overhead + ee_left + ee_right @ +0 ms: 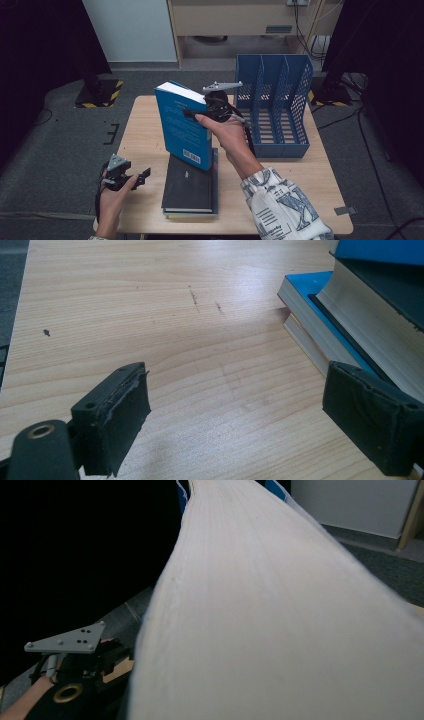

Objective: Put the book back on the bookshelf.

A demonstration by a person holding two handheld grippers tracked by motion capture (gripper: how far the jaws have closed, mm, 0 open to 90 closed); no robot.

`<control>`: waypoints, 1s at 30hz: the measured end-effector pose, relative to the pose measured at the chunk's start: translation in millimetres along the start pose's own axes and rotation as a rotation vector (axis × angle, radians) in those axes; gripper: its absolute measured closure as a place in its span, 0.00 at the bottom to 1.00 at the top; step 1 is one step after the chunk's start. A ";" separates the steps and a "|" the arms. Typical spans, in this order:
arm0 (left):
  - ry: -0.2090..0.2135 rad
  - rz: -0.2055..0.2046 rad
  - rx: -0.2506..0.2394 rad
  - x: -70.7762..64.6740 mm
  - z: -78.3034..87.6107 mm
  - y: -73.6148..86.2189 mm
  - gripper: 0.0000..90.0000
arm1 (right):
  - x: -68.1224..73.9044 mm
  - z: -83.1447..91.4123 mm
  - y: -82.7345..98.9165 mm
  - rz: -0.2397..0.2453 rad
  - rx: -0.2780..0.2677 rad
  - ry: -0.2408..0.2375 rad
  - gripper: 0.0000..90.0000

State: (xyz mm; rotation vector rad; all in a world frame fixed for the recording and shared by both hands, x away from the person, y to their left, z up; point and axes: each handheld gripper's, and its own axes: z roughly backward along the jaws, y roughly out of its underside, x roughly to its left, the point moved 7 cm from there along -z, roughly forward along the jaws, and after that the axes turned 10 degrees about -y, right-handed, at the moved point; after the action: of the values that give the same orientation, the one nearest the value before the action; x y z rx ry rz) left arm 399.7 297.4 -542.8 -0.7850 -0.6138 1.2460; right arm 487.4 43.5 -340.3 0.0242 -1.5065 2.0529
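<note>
A thick blue book point(182, 125) stands nearly upright over the far end of a stack of books point(190, 190). A black book lies on top of that stack. My right gripper point(192, 114) is shut on the blue book's upper right side, and its pale page edge point(280, 610) runs close along the right gripper view. My left gripper point(142, 176) rests low by the table's front left edge, to the left of the stack. Its jaws point(245, 405) stand wide apart over bare wood with nothing between them. The stack point(320, 335) lies just to its right, and the blue book's cover point(380, 249) shows above it.
A blue slotted file rack point(272, 105) stands at the table's far right, with nothing in its compartments. The wooden table point(145, 130) has bare room at its left. Dark floor and stands surround the table. My left gripper point(75, 665) also appears low in the right gripper view.
</note>
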 end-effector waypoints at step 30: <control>-0.032 -0.057 0.099 -2.8 -19.9 18.3 0.06 | -25.9 72.4 -12.1 -0.016 -0.052 0.129 0.68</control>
State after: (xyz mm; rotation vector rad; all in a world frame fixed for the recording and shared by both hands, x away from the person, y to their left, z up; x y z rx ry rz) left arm 403.8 293.4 -569.3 -0.6617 -0.5922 1.2295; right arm 491.5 -29.1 -312.7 -0.1146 -1.4748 1.9625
